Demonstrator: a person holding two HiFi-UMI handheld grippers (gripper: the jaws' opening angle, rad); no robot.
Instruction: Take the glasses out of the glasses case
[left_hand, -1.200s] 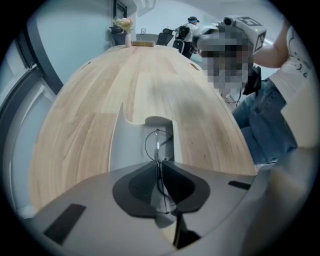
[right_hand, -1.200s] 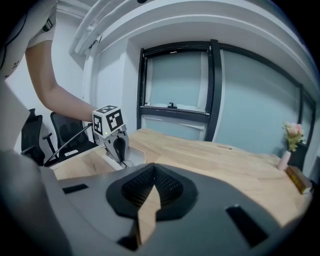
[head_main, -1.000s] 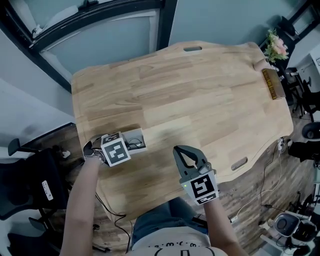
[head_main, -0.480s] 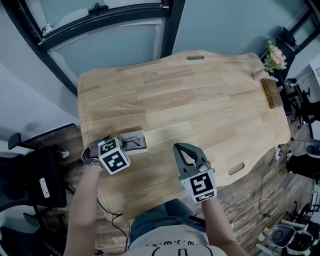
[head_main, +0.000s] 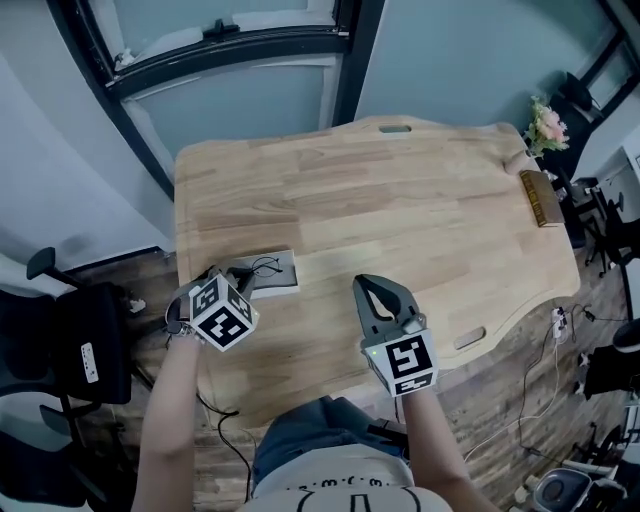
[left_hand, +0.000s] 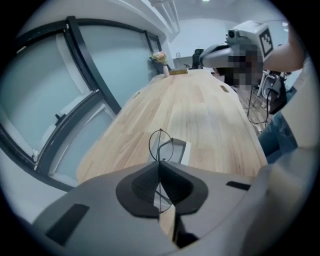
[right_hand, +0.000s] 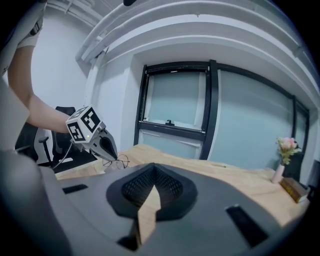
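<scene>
My left gripper (head_main: 243, 279) is shut on a pair of thin wire-rimmed glasses (head_main: 263, 267) and holds them just above the open grey glasses case (head_main: 281, 275), which lies near the table's left front edge. In the left gripper view a round lens (left_hand: 160, 145) sticks up past the closed jaws, with the case (left_hand: 182, 151) on the wood behind it. The right gripper view shows the left gripper (right_hand: 115, 158) with the glasses (right_hand: 122, 161) hanging from its tips. My right gripper (head_main: 358, 283) hovers over the front of the table, shut and holding nothing.
The wooden table (head_main: 400, 200) has a small vase of flowers (head_main: 548, 125) and a brown book (head_main: 541, 197) at its far right. A black office chair (head_main: 60, 345) stands left of the table. A dark-framed window (head_main: 240, 50) runs behind it.
My left gripper has come up off the case with the glasses between its jaws and has tilted. The right gripper has risen slightly. The case stays on the table.
</scene>
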